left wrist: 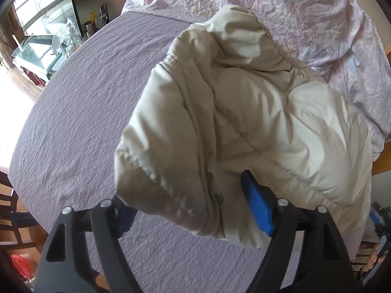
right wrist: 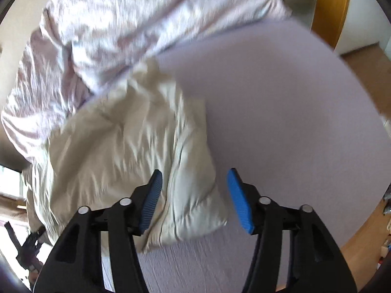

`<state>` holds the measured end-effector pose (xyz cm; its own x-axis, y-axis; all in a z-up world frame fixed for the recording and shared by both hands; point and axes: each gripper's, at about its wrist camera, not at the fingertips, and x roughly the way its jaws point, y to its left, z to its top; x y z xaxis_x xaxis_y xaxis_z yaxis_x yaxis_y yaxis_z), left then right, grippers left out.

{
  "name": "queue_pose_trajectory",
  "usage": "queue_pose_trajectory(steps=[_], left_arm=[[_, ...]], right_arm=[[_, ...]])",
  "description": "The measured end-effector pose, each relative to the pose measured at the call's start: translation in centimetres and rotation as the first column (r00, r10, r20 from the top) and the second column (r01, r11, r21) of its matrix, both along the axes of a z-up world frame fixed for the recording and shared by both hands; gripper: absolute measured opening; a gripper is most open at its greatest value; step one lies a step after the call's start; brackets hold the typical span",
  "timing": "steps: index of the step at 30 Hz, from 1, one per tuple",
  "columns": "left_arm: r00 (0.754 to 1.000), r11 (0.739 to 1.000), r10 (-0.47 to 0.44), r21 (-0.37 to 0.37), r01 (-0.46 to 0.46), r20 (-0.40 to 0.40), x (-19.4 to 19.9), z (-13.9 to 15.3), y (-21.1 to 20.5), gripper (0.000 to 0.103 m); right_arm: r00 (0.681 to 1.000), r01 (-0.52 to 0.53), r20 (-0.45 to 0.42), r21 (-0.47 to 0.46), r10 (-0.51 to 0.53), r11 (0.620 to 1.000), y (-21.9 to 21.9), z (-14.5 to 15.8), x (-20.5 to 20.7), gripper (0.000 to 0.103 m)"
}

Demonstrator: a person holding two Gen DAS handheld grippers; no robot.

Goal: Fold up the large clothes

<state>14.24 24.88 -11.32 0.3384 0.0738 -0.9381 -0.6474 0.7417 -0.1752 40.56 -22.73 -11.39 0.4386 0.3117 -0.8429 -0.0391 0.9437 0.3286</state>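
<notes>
A cream padded jacket (left wrist: 244,109) lies bunched in a thick folded bundle on the lilac bed sheet (left wrist: 85,97). My left gripper (left wrist: 188,195) stands wide open over its near corner. Its right blue pad (left wrist: 256,207) shows against the fabric, and the jacket's edge hides most of the left pad. In the right wrist view the same jacket (right wrist: 117,146) spreads to the left, blurred. My right gripper (right wrist: 195,173) is open astride its near right corner, with a gap showing between the fabric and the right pad (right wrist: 238,200).
A crumpled pink floral quilt (left wrist: 293,12) is heaped behind the jacket, also the quilt (right wrist: 110,24) in the right wrist view. A glass table (left wrist: 36,46) with bottles stands beyond the bed's left side. A wooden bed frame (right wrist: 330,7) and wooden floor (right wrist: 361,68) border the sheet (right wrist: 281,97).
</notes>
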Motion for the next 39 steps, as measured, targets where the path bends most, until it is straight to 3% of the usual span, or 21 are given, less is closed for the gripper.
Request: queue_pose_trajectory(steps=[6, 13, 18, 21, 28, 39], left_arm=[[1.0, 1.0, 0.007, -0.003, -0.007, -0.011, 0.8, -0.4, 0.1, 0.083], [1.0, 1.0, 0.025, -0.012, -0.025, -0.008, 1.0, -0.6, 0.6, 0.083], [0.999, 0.999, 0.04, -0.018, -0.04, -0.003, 0.8, -0.7, 1.1, 0.083], [0.999, 0.999, 0.045, -0.019, -0.045, 0.0, 0.7, -0.8, 1.4, 0.083], [0.998, 0.998, 0.061, -0.025, -0.061, 0.009, 1.0, -0.9, 1.7, 0.083], [0.995, 0.994, 0.099, -0.038, -0.098, 0.031, 1.7, -1.2, 1.9, 0.083]], right_arm=[[0.986, -0.164, 0.035, 0.039, 0.163, 0.986, 6.2, 1.1, -0.1, 0.058], [0.93, -0.368, 0.021, 0.082, 0.368, 0.926, 15.1, 0.8, -2.2, 0.055], [0.893, -0.449, 0.002, 0.099, 0.451, 0.888, 18.6, 0.3, -3.5, 0.04], [0.881, -0.47, -0.018, 0.076, 0.473, 0.879, 19.4, -0.5, -4.1, 0.035], [0.886, -0.457, -0.058, 0.046, 0.46, 0.888, 20.2, -3.6, -3.5, 0.034], [0.894, -0.448, 0.0, 0.034, 0.448, 0.893, 20.4, -6.1, -3.9, 0.034]])
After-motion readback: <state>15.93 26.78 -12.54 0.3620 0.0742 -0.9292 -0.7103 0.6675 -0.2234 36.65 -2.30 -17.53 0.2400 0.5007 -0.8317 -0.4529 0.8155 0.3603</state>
